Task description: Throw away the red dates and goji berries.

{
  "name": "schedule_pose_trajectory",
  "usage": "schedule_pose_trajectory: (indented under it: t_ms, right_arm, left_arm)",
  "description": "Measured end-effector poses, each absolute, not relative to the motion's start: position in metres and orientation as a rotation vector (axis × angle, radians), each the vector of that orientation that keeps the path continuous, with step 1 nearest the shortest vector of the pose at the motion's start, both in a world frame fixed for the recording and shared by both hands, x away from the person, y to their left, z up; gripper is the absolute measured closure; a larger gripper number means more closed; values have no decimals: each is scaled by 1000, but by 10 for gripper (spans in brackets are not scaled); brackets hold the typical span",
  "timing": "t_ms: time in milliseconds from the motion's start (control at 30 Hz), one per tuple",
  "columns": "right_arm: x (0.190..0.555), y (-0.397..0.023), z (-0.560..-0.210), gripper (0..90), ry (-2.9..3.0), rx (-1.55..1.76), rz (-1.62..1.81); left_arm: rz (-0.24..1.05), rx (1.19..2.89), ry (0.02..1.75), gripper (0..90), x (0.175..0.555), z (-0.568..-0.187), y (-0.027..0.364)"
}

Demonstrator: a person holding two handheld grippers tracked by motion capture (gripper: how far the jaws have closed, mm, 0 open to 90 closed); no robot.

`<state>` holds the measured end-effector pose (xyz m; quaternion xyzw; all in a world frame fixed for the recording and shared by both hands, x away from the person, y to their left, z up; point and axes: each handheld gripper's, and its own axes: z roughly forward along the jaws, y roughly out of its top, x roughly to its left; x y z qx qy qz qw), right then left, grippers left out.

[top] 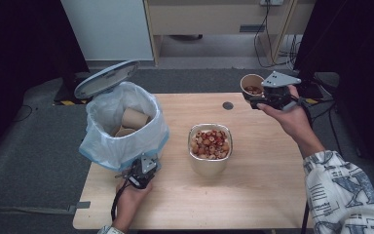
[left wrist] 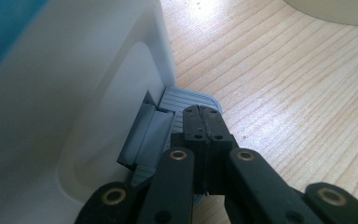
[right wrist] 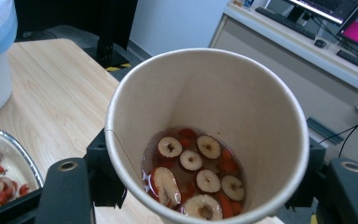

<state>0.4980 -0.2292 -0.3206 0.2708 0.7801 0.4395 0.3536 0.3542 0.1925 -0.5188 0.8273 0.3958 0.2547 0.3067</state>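
Cup [top: 251, 84] with fruit slices sat squeezed in the right claw [top: 253, 100] at upper right, while the closed left claw [top: 137, 178] pressed the bin pedal [left wrist: 193, 100].

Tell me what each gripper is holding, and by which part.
Right gripper clamps the tan paper cup by its side walls. Left gripper, shut, holds nothing.

No text, label, brand, number or sign can be read here. The paper cup [right wrist: 205, 140] is plain, and the bin [top: 121, 124] bears no print that can be made out. The screens [right wrist: 349, 14] behind the desk glow with colour, yet their contents are too small and blurred to read. The sleeve [top: 345, 195] carries a bold pattern, not legible as letters.
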Motion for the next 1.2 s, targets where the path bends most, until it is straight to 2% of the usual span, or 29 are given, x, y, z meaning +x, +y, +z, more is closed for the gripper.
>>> schedule_pose_trajectory:
  t_ms: [433,1200]
  right_arm:
    - [498,-213,-300,322,2015,615,1101]
    - [492,-188,-292,321,2035,509,1080]
  left_arm:
    - [677,2185,1047,895,354,-519,192]
    - [679,2188,1045,895,354,-519,192]
